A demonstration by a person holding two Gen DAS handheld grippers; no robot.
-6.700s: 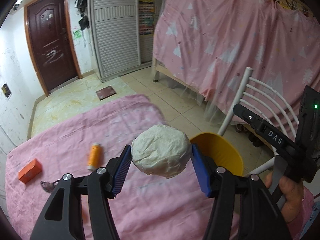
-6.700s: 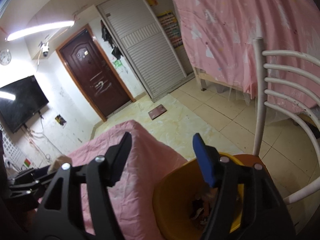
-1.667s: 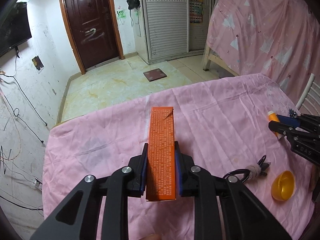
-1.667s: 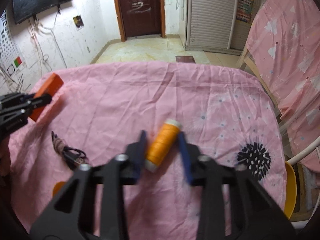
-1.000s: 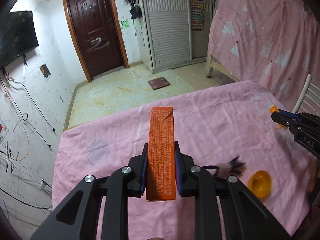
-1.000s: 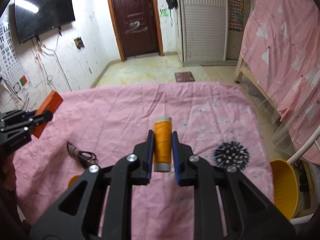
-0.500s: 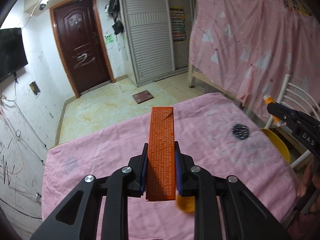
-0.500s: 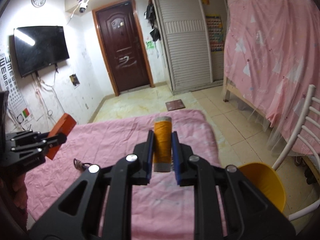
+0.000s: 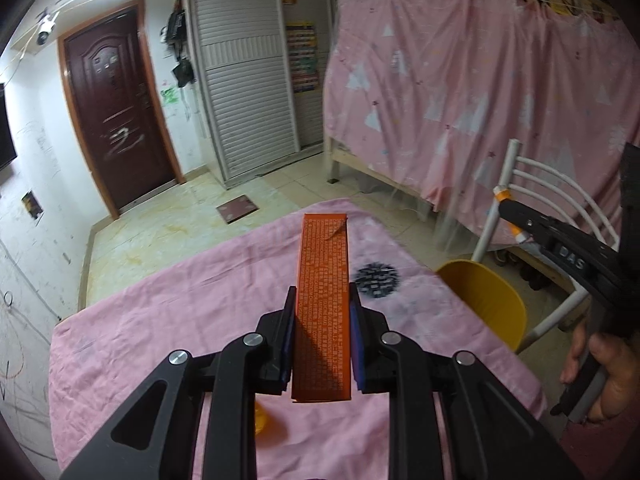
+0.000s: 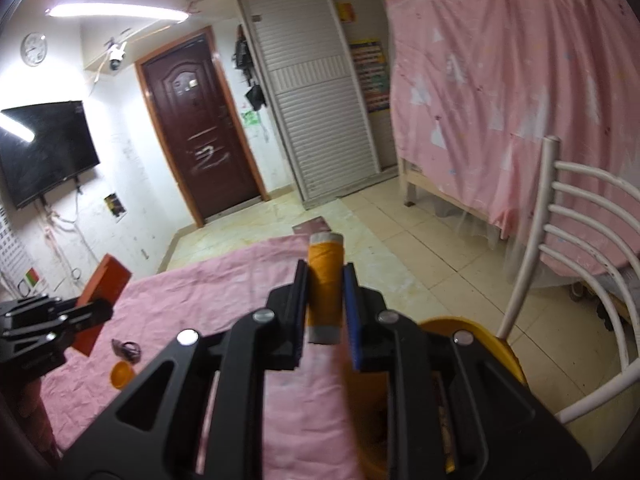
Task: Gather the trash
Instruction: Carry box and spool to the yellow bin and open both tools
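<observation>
Clamping an orange box [image 9: 323, 300], the left gripper [image 9: 322, 334] matches the right gripper [image 10: 325, 318] pinching an orange spool [image 10: 325, 284], hiding the yellow bin [image 10: 496, 346].

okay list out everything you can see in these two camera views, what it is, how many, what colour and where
orange box: one, orange with small print, clamped in the left gripper above the table
thread spool: one, orange with grey ends, clamped in the right gripper
yellow bin: one, yellow, on the floor off the table's right edge by the chair
small cap: one, orange, on the tablecloth
dark cable bundle: one, on the tablecloth near the cap
tablecloth: one, pink with a dark print
chair: one, white, right of the table
door: one, dark brown, far wall
left gripper: black, blue pads, shut
right gripper: black, blue pads, shut
</observation>
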